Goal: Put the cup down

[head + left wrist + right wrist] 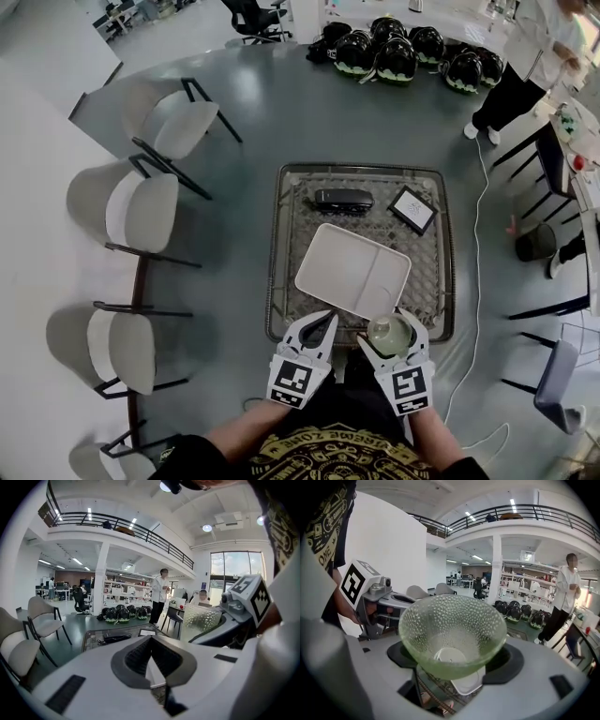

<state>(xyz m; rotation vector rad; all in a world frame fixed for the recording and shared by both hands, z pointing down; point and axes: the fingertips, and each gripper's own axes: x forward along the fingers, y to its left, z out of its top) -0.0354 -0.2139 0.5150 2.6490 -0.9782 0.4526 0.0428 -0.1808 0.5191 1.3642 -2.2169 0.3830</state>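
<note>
A green dimpled glass cup (390, 334) (452, 630) is held upright above the near right edge of the mesh-topped table (281, 246). My right gripper (392, 330) (454, 663) is shut on it, with a pad on each side of the bowl. The cup is empty. Just left of it, my left gripper (324, 321) (151, 641) is shut on nothing, its tips meeting over the table's near edge. The cup (199, 619) also shows at the right of the left gripper view. A white rectangular tray (352, 268) lies on the table just beyond both grippers.
A black case (343, 198) and a small black-framed card (413, 208) lie at the table's far side. Chairs (141, 211) stand to the left and helmets (394, 52) lie on the floor beyond. A person (525, 56) stands far right, and a white cable (478, 281) runs along the right.
</note>
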